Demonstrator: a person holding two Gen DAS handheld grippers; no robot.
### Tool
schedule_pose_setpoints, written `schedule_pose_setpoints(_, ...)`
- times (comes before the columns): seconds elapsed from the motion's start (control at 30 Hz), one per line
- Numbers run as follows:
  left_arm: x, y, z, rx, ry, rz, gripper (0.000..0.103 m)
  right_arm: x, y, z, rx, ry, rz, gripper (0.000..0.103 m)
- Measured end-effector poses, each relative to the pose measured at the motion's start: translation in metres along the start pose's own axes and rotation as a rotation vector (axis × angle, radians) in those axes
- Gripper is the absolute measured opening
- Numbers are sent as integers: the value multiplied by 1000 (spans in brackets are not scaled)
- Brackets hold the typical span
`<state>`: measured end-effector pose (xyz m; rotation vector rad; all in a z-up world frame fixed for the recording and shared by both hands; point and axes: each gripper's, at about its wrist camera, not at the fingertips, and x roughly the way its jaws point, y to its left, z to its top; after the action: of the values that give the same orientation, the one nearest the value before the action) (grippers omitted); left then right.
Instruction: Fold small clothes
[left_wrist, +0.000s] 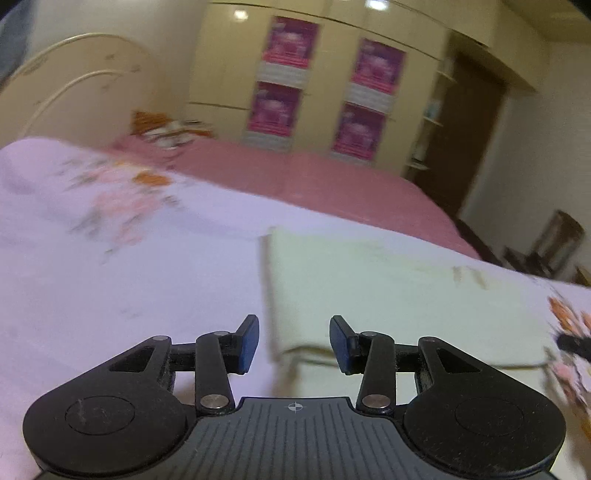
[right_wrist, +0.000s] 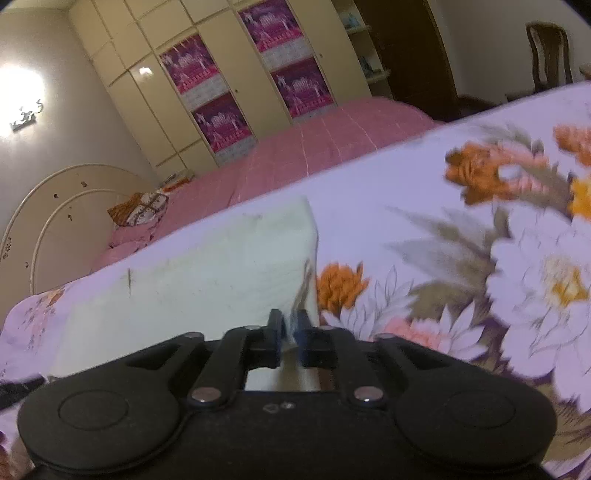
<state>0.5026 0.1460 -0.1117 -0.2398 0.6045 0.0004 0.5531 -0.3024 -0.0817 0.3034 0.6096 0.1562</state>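
left claw (left_wrist: 294, 341) spread, empty; right claw (right_wrist: 289, 334) narrowly parted, seemingly pinching cream cloth (right_wrist: 207, 273) corner; floral sheet (right_wrist: 461, 258) beneath

Warm, dim indoor light. Hard glare from the wall lamp (right_wrist: 22, 92) far left in the right wrist view; ceiling lights reflect as hotspots on the glossy wardrobe (left_wrist: 240, 14). Motion blur smears the floral sheet (left_wrist: 110, 206) and cream cloth (left_wrist: 369, 288); gripper bodies stay sharp. Strong fisheye bending, dark vignette in the corners. Shadows soft.
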Motion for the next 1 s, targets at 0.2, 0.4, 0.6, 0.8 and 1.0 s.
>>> schedule_pose_setpoints(0.2, 39, -19, -16, 62, 152, -70, 42, 17, 32, -1, -149, 46, 24, 17)
schedule_pose_setpoints(0.4, 20, -19, -3, 134, 33, -68, 42, 23, 22, 7, -214, 54, -35, 16)
schedule_pose_setpoints(0.6, 60, -33, 21, 168, 54, -50, 42, 52, 45, 19, -265, 66, 31, 20)
schedule_pose_setpoints(0.8, 80, -35, 16, 233, 106, -21, 42, 76, 39, 20, -250, 91, 20, 16)
schedule_pose_setpoints(1.0, 81, -42, 27, 203, 43, -71, 42, 60, 38, 20, -259, 40, 62, 22)
